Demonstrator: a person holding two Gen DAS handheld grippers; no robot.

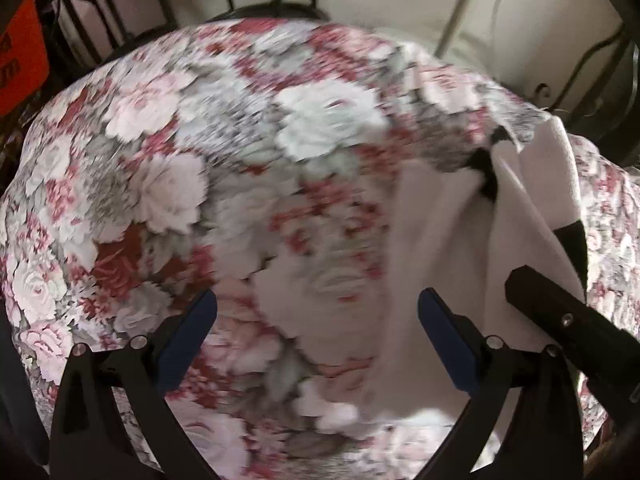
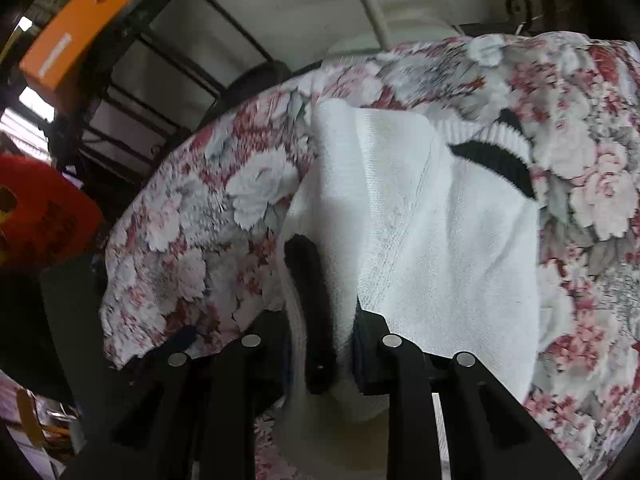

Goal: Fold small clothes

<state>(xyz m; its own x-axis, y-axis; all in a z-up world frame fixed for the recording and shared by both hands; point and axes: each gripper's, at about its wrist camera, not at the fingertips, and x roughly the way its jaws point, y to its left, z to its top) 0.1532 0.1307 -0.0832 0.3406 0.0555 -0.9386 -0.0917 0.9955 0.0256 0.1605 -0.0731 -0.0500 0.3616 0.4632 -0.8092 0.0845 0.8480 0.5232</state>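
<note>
A white sock (image 2: pixel 440 220) with black patches (image 2: pixel 492 160) lies bunched on a table under a floral cloth (image 2: pixel 200 220). My right gripper (image 2: pixel 322 360) points down at its near end. The jaws are shut on a thick fold of the sock, which fills the gap and drapes over both fingers, hiding their tips. In the left wrist view my left gripper (image 1: pixel 318 308) hangs open over the floral cloth (image 1: pixel 160 160), blue pads wide apart with nothing gripped. The white sock (image 1: pixel 432 240) lies just inside its right finger. One black finger (image 1: pixel 560 316) of the right gripper shows under the sock's edge.
The table's rounded far edge drops off to a pale floor. Black metal chair frames (image 2: pixel 160 80) stand beyond it. An orange box (image 2: pixel 72 32) and a red object (image 2: pixel 40 220) sit at the left. The left wrist view is motion-blurred.
</note>
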